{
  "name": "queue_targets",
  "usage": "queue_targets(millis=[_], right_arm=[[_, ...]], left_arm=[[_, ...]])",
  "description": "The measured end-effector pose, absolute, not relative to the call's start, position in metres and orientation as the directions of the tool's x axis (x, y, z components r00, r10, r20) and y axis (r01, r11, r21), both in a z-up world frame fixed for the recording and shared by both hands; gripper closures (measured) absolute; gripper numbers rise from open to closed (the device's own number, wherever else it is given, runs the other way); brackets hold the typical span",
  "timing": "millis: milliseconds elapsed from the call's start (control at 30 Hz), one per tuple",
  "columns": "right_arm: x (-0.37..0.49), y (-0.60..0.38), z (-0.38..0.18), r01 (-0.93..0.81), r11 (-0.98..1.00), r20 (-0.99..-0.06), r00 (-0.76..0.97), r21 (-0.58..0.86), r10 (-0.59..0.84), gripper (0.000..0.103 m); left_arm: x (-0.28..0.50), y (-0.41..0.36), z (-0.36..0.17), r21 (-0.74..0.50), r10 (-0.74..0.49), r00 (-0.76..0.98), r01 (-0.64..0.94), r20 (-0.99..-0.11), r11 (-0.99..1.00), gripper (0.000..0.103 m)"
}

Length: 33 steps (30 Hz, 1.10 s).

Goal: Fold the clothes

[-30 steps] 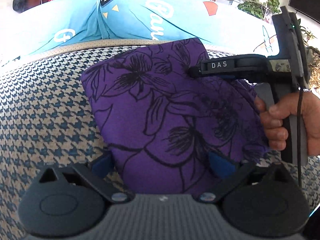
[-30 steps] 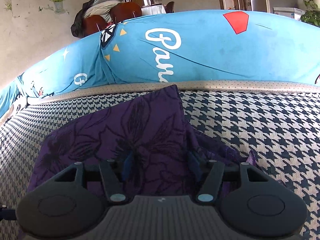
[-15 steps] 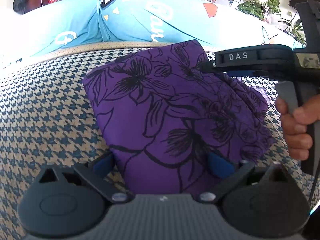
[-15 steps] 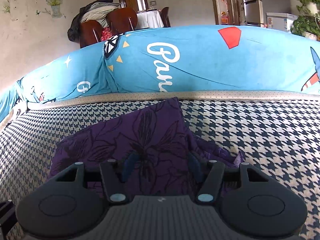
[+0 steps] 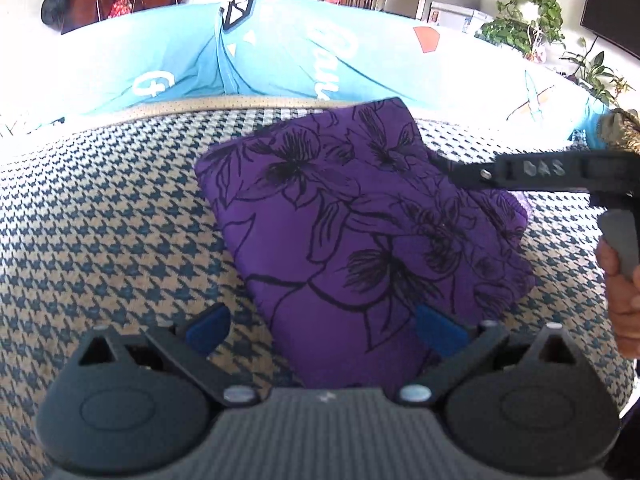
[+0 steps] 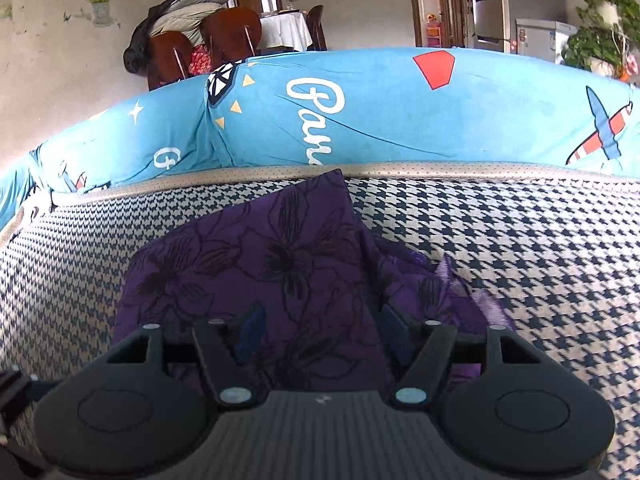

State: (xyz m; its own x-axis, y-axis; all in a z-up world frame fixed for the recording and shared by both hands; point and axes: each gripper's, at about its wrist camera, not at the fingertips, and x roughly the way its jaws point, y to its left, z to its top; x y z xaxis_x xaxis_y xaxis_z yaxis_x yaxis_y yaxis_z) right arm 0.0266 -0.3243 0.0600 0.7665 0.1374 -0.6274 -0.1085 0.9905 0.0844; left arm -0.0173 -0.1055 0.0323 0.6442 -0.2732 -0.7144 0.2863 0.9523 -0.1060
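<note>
A purple cloth with black flower outlines (image 5: pixel 360 232) lies folded on the houndstooth sofa seat (image 5: pixel 100 240). My left gripper (image 5: pixel 324 328) stands open at its near edge, blue pads wide apart, the cloth's near corner lying loose between them. My right gripper (image 5: pixel 460 172) reaches in from the right over the cloth's far right part, held by a hand (image 5: pixel 620 280). In the right wrist view the right gripper (image 6: pixel 322 332) hovers above the cloth (image 6: pixel 280 264). Its jaws are opening and the pads press on nothing.
A blue printed cover (image 6: pixel 360 120) drapes the sofa back behind the cloth. Wooden chairs with piled clothes (image 6: pixel 192 40) stand beyond it. Potted plants (image 5: pixel 524 16) and a fridge (image 6: pixel 488 0) are at the far right. Bare houndstooth seat (image 6: pixel 540 240) lies right of the cloth.
The right gripper has drawn back to the right and upward from the cloth, and its jaws have widened. The left gripper has lifted back a little. The cloth stays folded in place.
</note>
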Motion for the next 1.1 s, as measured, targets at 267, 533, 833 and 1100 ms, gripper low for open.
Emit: queue_targets(millis=[267,533,833,1100], right_arm=[[0.002,-0.372,0.065,-0.086,0.990,-0.603,0.786,0.111,0.136,0.024],[0.010,-0.397,0.046,-0.006,0.974,-0.664,0.731,0.228,0.160,0.020],[0.026,-0.398,0.035,0.051,0.978,-0.674,0.732,0.201,0.100,0.017],[0.039,-0.419,0.014,0.159,0.943,-0.700,0.707,0.291,0.097,0.017]], left_arm=[[-0.009,-0.083,0.042,-0.107,-0.246,0.671,0.243,-0.700,0.964,0.000],[0.021,-0.061,0.047,-0.179,-0.253,0.653,0.179,-0.714,0.967,0.000],[0.049,-0.055,0.043,-0.164,-0.268,0.631,0.219,-0.728,0.962,0.000],[0.055,-0.061,0.032,-0.183,-0.265,0.627,0.194,-0.732,0.964,0.000]])
